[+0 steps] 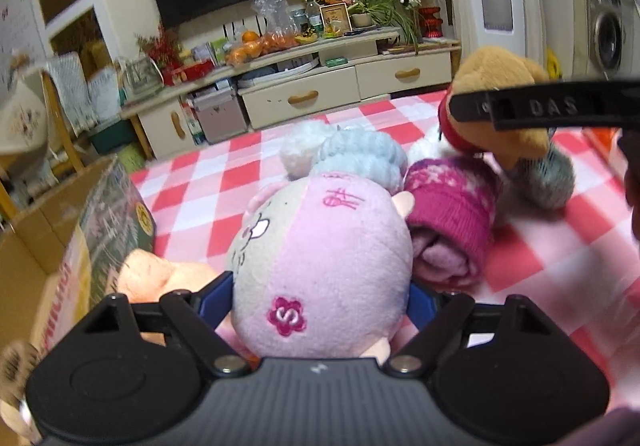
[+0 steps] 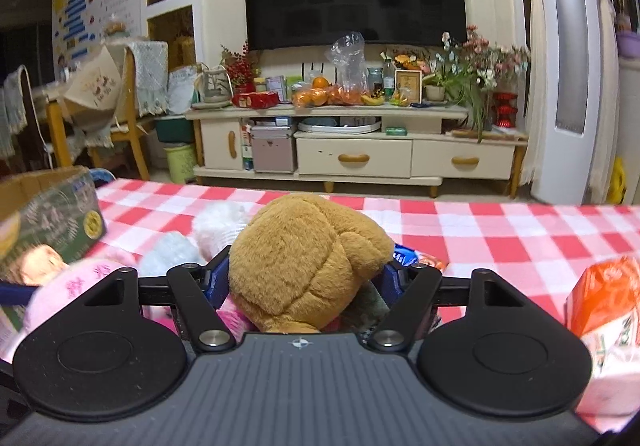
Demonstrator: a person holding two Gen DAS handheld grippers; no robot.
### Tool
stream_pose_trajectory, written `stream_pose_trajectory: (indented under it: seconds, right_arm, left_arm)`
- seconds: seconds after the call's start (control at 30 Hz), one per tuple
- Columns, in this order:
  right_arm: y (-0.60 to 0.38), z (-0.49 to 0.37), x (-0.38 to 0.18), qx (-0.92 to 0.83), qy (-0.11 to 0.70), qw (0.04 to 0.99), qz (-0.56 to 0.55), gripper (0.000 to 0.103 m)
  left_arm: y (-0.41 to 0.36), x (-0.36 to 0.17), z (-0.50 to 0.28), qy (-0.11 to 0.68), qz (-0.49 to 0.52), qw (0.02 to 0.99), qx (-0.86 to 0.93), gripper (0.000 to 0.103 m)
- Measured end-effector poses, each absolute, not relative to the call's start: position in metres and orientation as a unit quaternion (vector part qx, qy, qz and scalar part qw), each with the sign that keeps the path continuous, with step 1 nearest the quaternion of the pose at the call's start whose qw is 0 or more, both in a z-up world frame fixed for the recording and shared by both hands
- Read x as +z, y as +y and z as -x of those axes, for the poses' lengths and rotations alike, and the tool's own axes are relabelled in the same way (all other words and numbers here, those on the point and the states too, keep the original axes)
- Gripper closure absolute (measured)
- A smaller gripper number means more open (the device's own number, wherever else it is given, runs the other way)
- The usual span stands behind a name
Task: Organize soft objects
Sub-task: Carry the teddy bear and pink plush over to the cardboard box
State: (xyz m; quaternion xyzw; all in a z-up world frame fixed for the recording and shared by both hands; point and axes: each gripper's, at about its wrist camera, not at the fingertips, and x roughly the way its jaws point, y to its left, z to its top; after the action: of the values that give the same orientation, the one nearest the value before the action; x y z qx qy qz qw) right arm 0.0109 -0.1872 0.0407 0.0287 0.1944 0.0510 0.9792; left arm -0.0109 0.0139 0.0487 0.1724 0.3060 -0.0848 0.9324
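A round pink and grey plush toy (image 1: 320, 258) with a flower patch fills the space between my left gripper's (image 1: 320, 294) blue pads, which press on its sides. A brown teddy bear (image 2: 304, 258) sits between the blue pads of my right gripper (image 2: 304, 278), which are closed on it. In the left wrist view the same bear (image 1: 500, 73), in a red shirt, shows at the upper right, with a black finger (image 1: 540, 107) of the right gripper across it. The pink plush toy (image 2: 80, 286) also appears at the lower left of the right wrist view.
On the red-and-white checked cloth (image 1: 540, 246) lie a light blue knit hat (image 1: 360, 157) with a white pompom, a magenta knit hat (image 1: 452, 213) and a grey-blue pompom (image 1: 554, 181). An open cardboard box (image 1: 48, 230) stands at the left, a peach plush (image 1: 160, 274) beside it. An orange packet (image 2: 608, 298) lies at the right.
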Motion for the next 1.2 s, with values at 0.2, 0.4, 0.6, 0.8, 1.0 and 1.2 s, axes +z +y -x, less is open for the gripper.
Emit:
stream_pose_trajectory:
  seconds: [0.2, 0.4, 0.6, 0.8, 1.0, 1.2]
  right_arm:
    - [-0.189, -0.001, 0.044, 0.073, 0.199, 0.975, -0.067, 0.016]
    - [-0.187, 0.008, 0.047, 0.093, 0.204, 0.969, -0.100, 0.016]
    - [-0.188, 0.012, 0.048, 0.109, 0.211, 0.961, -0.139, 0.016]
    - [-0.182, 0.017, 0.051, 0.116, 0.204, 0.960, -0.152, 0.016]
    - [-0.173, 0.021, 0.057, 0.120, 0.193, 0.961, -0.154, 0.016]
    - [-0.159, 0.018, 0.058, 0.132, 0.190, 0.962, -0.146, 0.016]
  left_arm:
    - [0.030, 0.058, 0.010, 0.324, -0.092, 0.936, -0.108, 0.018]
    - [0.046, 0.070, 0.009, 0.323, -0.030, 0.937, -0.126, 0.018]
    - [0.057, 0.078, 0.010, 0.317, 0.005, 0.938, -0.142, 0.018]
    - [0.070, 0.088, 0.013, 0.304, 0.021, 0.941, -0.149, 0.018]
    - [0.086, 0.098, 0.016, 0.287, 0.038, 0.946, -0.148, 0.018]
    - [0.106, 0.109, 0.022, 0.268, 0.057, 0.951, -0.143, 0.018]
